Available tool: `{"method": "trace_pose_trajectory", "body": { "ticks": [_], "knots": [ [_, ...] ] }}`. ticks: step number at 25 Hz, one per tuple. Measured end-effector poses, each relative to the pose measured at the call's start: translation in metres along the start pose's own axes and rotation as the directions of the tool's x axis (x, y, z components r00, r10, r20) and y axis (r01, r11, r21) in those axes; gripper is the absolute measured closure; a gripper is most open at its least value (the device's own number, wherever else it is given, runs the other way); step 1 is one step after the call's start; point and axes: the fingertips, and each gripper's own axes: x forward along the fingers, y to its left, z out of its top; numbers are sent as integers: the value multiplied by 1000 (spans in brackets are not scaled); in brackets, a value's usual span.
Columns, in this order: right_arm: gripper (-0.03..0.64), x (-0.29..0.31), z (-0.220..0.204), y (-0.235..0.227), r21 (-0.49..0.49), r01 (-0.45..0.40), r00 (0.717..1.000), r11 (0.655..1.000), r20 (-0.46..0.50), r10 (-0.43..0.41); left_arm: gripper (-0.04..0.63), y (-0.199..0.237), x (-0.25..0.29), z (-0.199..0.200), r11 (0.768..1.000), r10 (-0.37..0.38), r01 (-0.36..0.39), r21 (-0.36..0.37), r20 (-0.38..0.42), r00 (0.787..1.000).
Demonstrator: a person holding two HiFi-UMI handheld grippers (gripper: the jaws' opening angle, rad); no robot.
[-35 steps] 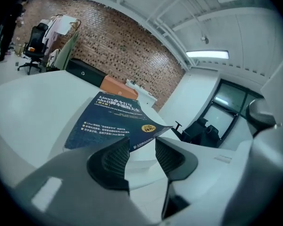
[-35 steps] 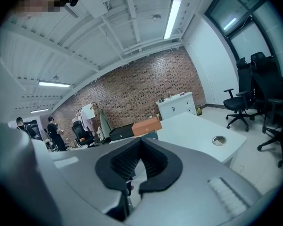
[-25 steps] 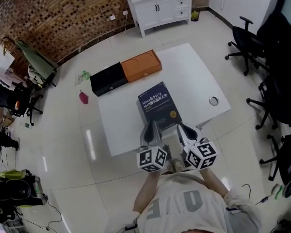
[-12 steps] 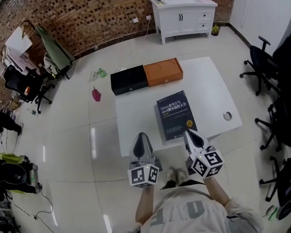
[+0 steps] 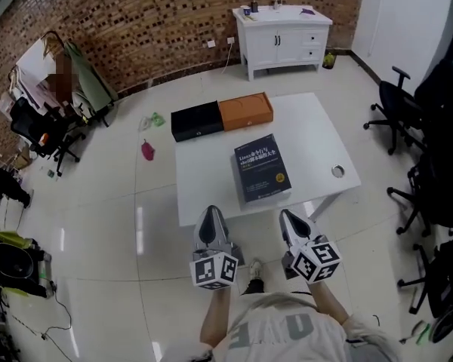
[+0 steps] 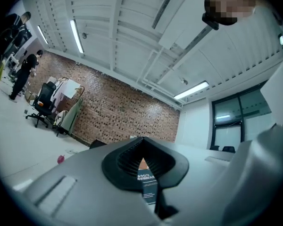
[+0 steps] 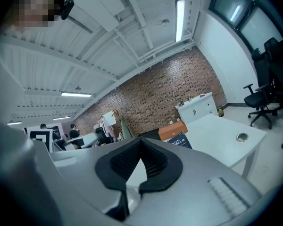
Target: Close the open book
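Their own gripper views show the left gripper and right gripper pinched together, empty; the head view alone shows the book closed, ahead.

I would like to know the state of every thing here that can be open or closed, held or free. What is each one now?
book: closed, flat on the table, cover up, not held.
left gripper: fingers shut, nothing between them.
right gripper: fingers shut, nothing between them.
orange box: closed.
black box: closed.
cabinet: doors and drawers shut.
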Motion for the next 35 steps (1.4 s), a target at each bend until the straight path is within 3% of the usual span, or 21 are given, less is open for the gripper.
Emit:
{"method": "trace_pose_trajectory", "body": {
  "ticks": [4,8,12,17,23,29,35],
  "knots": [
    [612,-88,-16,10,1,-5,999,1000,44,5,586,-54,-66,6,997,-60,62,-34,60,996],
    [612,-199,-35,-6,53,25,997,998,65,-28,586,-140,-147,-20,986,-122,128,-107,56,991],
    [612,-274,-44,13,49,-13,998,999,64,10,586,-193,-228,-24,983,-138,142,-120,40,990],
    [612,-337,-37,57,-8,-81,994,997,76,81,585,-209,-294,5,990,-112,117,-82,55,992],
    [614,-385,-55,74,3,-89,995,996,52,88,584,-221,-352,15,993,-89,93,-75,59,994],
    [614,-402,-79,93,35,-84,996,996,13,84,584,-212,-394,21,994,-74,78,-75,48,996],
    [614,-419,-88,123,-14,-103,995,995,1,103,584,-210,-422,21,994,-75,77,-77,35,997]
  ]
}}
